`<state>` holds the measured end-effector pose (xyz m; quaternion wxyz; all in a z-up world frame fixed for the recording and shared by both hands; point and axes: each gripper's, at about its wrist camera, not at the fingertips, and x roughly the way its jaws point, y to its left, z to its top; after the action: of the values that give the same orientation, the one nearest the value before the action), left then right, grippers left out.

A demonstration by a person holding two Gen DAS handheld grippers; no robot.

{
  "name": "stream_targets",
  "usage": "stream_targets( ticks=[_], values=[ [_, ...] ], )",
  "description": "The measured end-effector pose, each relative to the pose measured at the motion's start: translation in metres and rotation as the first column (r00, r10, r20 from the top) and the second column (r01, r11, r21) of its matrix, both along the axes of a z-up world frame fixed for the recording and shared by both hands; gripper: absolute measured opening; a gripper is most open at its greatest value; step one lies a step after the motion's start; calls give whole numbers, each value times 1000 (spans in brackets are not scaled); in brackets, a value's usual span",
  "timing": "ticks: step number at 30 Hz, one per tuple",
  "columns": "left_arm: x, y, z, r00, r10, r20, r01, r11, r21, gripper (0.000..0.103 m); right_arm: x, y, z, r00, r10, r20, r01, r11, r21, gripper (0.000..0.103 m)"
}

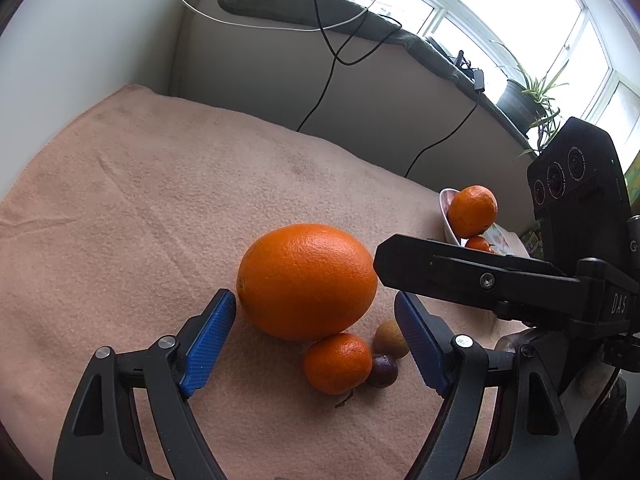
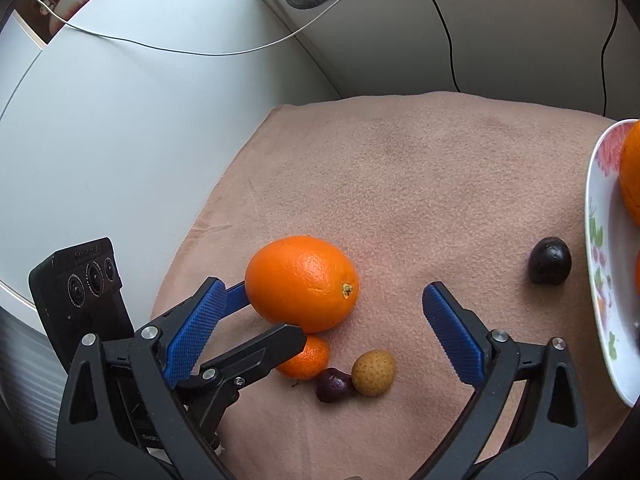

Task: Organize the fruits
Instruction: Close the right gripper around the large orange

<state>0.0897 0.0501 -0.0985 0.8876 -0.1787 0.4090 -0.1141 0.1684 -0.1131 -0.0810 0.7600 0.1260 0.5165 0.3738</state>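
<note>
A large orange (image 1: 307, 280) (image 2: 301, 282) lies on the pink blanket (image 1: 160, 200) (image 2: 420, 180). Beside it are a small tangerine (image 1: 338, 362) (image 2: 306, 360), a tan round fruit (image 1: 390, 338) (image 2: 373, 372) and a small dark purple fruit (image 1: 382, 370) (image 2: 333, 385). My left gripper (image 1: 316, 312) is open, its blue pads on either side of the large orange. My right gripper (image 2: 320, 304) is open and empty above the small fruits. A floral plate (image 2: 600, 280) (image 1: 448, 216) at the right holds oranges (image 1: 472, 211) (image 2: 632, 172). A dark fruit (image 2: 550, 260) lies just left of the plate.
A white wall (image 2: 140, 140) and a grey ledge (image 1: 320, 92) with hanging cables (image 1: 332, 60) border the blanket at the back. A potted plant (image 1: 528, 96) stands by the window. The right gripper's body (image 1: 480, 276) crosses the left wrist view.
</note>
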Motion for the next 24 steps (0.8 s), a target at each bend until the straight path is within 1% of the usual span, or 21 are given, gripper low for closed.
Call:
stream_targets(
  ticks=[3,6,9,11,15,18,24],
  values=[
    [2,-1,-3,1000,-4,-7,4,1000,-3,82,1,6,-2,1000,13,-10,-13,1000,1,96],
    [3,-2,-4,1000,-4,-11,4,1000,-1,82,1,12,-5,1000,22,-18,-22,1000,-7,91],
    [5,-1,-6,1000,-6,-15,6,1000,-6,81,3,15,-10,999,27,-33,-27,1000,0,88],
    [5,0,-6,1000,-7,-16,7,1000,-8,81,3,16,-13,999,30,-40,-30,1000,4,85],
    [6,-1,-6,1000,-7,-14,7,1000,-6,80,4,18,-16,998,40,-52,-39,999,17,73],
    [6,-2,-6,1000,-8,-12,8,1000,-3,80,4,17,-17,997,45,-58,-43,999,32,68],
    [5,-2,-5,1000,-3,-4,3,1000,7,77,1,15,-14,998,34,-50,-32,999,32,67]
  ],
)
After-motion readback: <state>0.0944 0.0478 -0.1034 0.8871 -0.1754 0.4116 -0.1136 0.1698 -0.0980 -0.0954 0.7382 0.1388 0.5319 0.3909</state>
